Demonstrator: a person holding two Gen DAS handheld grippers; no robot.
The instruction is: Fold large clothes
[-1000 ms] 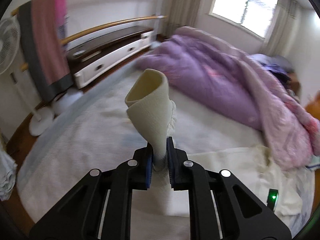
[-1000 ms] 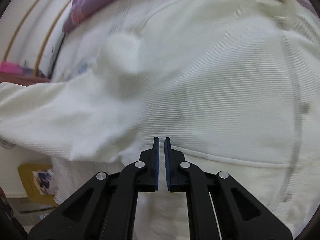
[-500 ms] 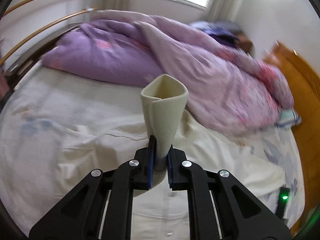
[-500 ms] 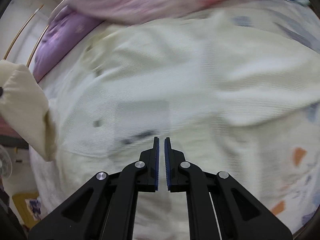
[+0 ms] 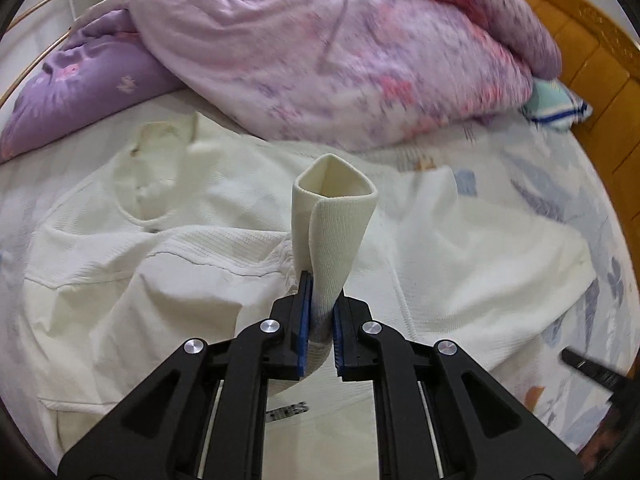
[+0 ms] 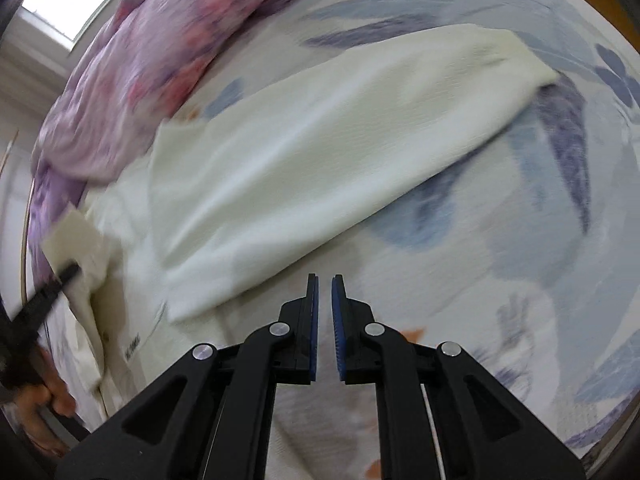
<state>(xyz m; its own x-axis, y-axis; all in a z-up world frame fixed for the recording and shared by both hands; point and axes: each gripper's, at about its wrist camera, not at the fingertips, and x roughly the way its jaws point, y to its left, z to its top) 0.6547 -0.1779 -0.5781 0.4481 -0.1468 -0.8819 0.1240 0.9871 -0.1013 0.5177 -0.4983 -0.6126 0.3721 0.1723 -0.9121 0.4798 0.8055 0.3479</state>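
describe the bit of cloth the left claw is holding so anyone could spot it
On the bed, in front of the crumpled purple floral quilt, lies a spread-out cream knitted garment. Rising from it is a ribbed cream sleeve cuff, clamped in the left claw. It alone stands up as an open tube; everything else lies flat.

- A cream-white ribbed garment (image 5: 168,280) is being shown.
- A lilac quilt (image 5: 320,60) with pink blotches is being seen.
- A white sheet (image 6: 520,240) is being patterned with blue-grey leaves.
- Black grippers' blue pads (image 5: 304,332) are being displayed.

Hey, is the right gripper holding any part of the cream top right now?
No, the right gripper hangs empty, its jaws nearly together over the patterned bedsheet.
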